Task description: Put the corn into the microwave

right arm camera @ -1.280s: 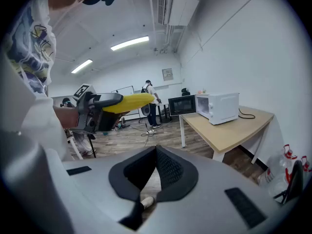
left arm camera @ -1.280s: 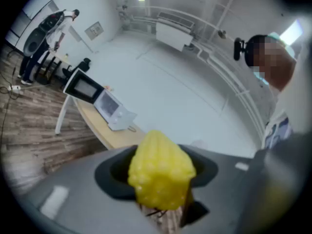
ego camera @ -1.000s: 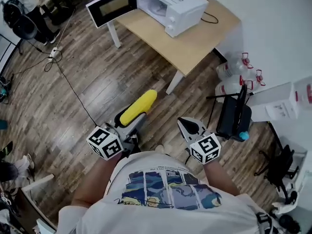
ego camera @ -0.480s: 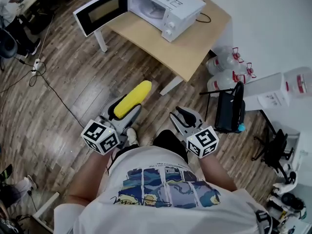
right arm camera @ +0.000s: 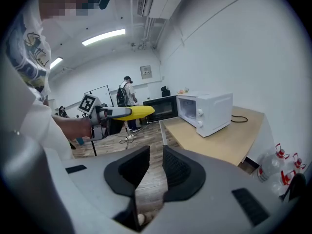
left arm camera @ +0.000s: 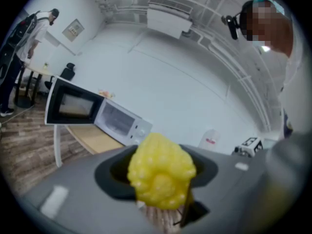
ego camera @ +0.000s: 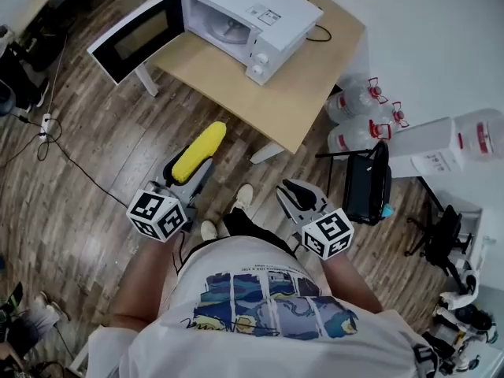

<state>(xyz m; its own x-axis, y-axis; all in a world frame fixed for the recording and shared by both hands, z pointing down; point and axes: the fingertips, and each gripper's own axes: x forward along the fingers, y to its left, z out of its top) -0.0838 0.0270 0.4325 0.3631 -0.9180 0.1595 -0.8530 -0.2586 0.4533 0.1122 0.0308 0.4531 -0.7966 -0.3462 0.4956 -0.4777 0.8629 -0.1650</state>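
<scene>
A yellow corn cob (ego camera: 198, 152) lies lengthwise between the jaws of my left gripper (ego camera: 187, 173), which is shut on it; the cob's tip points at the table. In the left gripper view the corn (left arm camera: 161, 177) fills the gap between the jaws. The white microwave (ego camera: 244, 14) stands on the wooden table (ego camera: 268, 93), some way ahead, with its door (ego camera: 130, 34) swung wide open to the left. My right gripper (ego camera: 293, 191) hangs beside the left; its jaws are closing, a narrow gap remains, and nothing is between them (right arm camera: 153, 172). The right gripper view also shows the corn (right arm camera: 134, 112) and the microwave (right arm camera: 207, 111).
Large water bottles (ego camera: 358, 116) stand on the floor right of the table, next to a black stand (ego camera: 368, 183) and white boxes (ego camera: 457, 144). A cable (ego camera: 63, 148) runs across the wooden floor at the left. A person (right arm camera: 127, 99) stands far back in the room.
Both grippers have moved forward towards the table, and the microwave with its open door sits closer and more central. The corn stays gripped in the left gripper.
</scene>
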